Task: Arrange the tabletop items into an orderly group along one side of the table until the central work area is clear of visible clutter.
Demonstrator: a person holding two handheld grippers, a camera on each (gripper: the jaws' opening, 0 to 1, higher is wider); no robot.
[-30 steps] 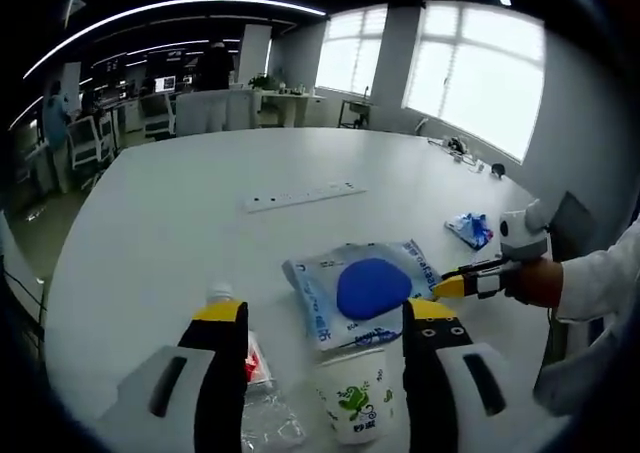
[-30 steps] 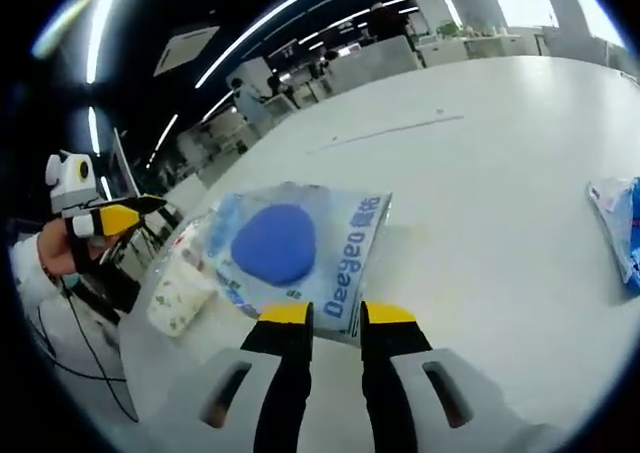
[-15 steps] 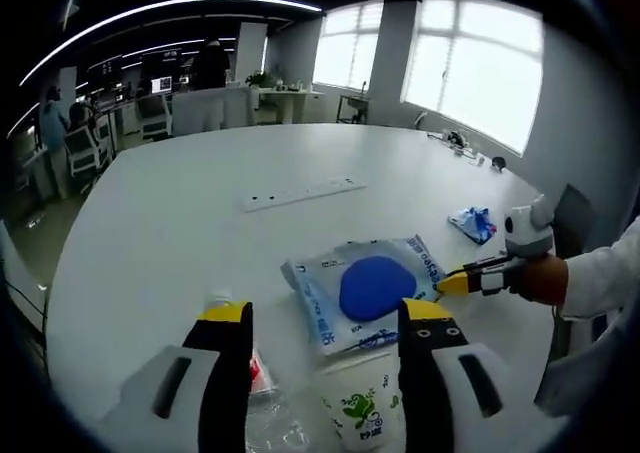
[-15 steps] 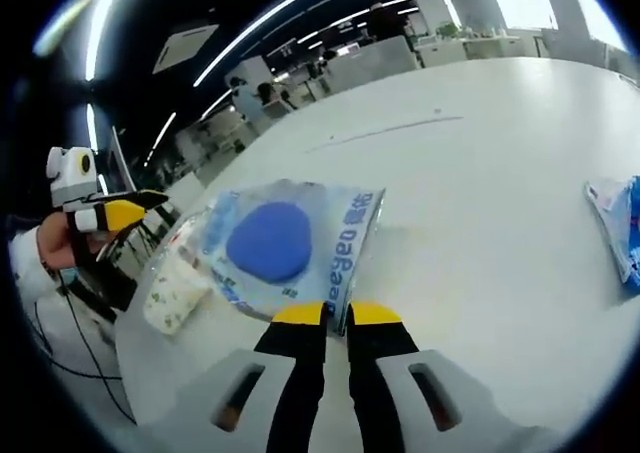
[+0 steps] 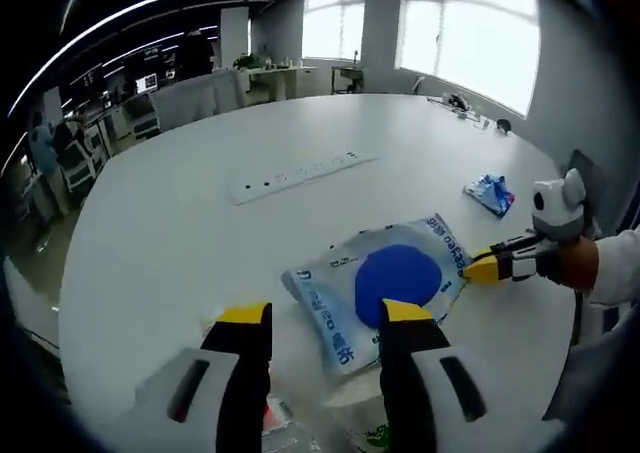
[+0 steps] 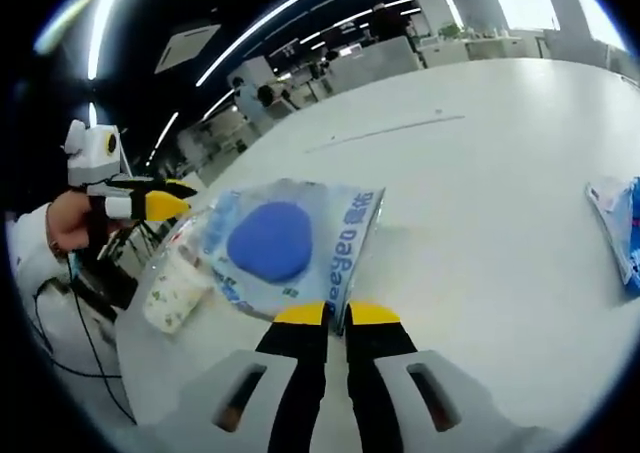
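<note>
Clearly the right gripper has its jaws pinched together on the near edge of the flat plastic pouch with the blue disc inside, which lies on the white table beside a printed paper cup lying on its side; the pouch looks light, limp and slick, so a grip on the sealed rim, not the bulging middle, should let it slide without tearing. Meanwhile the left gripper hangs above the same pouch with jaws apart and nothing between them, and a small blue packet sits well apart toward the far edge.
</note>
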